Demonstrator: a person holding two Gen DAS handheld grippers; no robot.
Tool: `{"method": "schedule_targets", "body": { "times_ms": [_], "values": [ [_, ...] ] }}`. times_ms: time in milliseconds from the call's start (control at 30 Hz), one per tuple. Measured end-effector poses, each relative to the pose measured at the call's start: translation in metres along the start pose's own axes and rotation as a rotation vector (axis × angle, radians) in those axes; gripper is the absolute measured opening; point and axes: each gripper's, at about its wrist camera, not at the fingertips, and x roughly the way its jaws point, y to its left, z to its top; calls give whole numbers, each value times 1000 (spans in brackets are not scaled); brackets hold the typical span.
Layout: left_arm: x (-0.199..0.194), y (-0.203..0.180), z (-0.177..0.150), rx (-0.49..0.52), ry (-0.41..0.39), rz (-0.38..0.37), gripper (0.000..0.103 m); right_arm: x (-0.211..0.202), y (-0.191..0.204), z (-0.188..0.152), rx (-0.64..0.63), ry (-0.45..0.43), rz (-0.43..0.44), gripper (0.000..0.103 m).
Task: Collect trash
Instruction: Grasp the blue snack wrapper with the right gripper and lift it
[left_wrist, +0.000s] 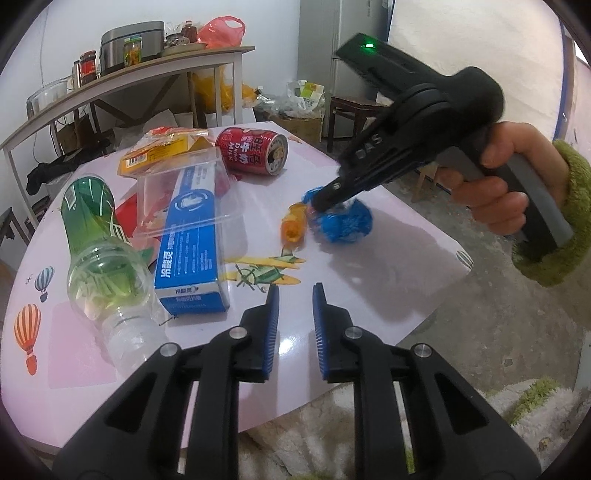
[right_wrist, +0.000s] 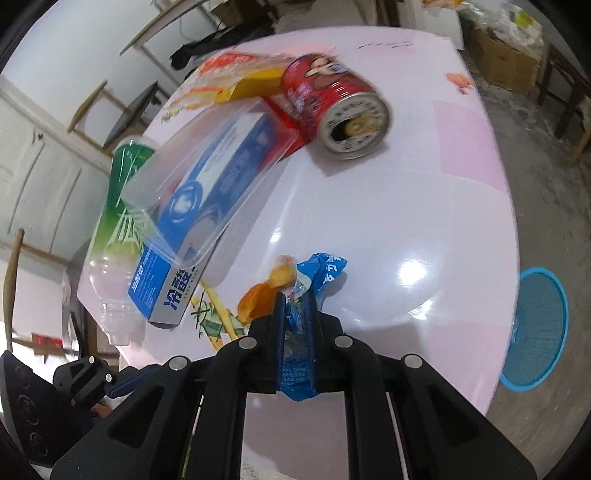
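Observation:
My right gripper (right_wrist: 297, 299) is shut on a crumpled blue wrapper (right_wrist: 321, 269), just above the pink table (right_wrist: 424, 206). From the left wrist view the right gripper (left_wrist: 321, 199) comes in from the right, held by a hand in a green sleeve, with the blue wrapper (left_wrist: 345, 221) bunched at its tips. An orange wrapper (left_wrist: 293, 225) lies right beside it, and in the right wrist view the orange wrapper (right_wrist: 258, 299) is just left of the fingers. My left gripper (left_wrist: 293, 291) hovers over the table's near edge, open, with nothing between its blue pads.
A red milk can (left_wrist: 255, 151) lies on its side at the back. A clear plastic tub (left_wrist: 184, 192) rests over a blue box (left_wrist: 192, 251), beside a green bottle (left_wrist: 96, 236) and a yellow packet (left_wrist: 162, 151). A blue mesh basket (right_wrist: 535, 328) stands on the floor.

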Motion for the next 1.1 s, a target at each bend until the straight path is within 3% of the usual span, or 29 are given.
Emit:
{"method": "schedule_targets", "body": {
  "times_ms": [200, 467, 633, 867, 1000, 1100],
  "values": [
    [10, -6, 18, 46, -23, 58, 17, -22, -26, -9, 86, -83, 1, 10],
    [45, -10, 41, 58, -8, 169, 17, -23, -43, -17, 111, -102, 38, 10],
    [61, -12, 47, 50, 11, 181, 17, -18, -48, -17, 115, -102, 68, 10],
    [86, -19, 46, 60, 99, 201, 17, -10, -60, -23, 143, -92, 116, 10],
    [89, -25, 46, 87, 99, 224, 17, -10, -63, -26, 152, -103, 142, 10],
    [89, -28, 44, 101, 94, 221, 8, -12, -66, -28, 162, -118, 158, 10]
  ]
}}
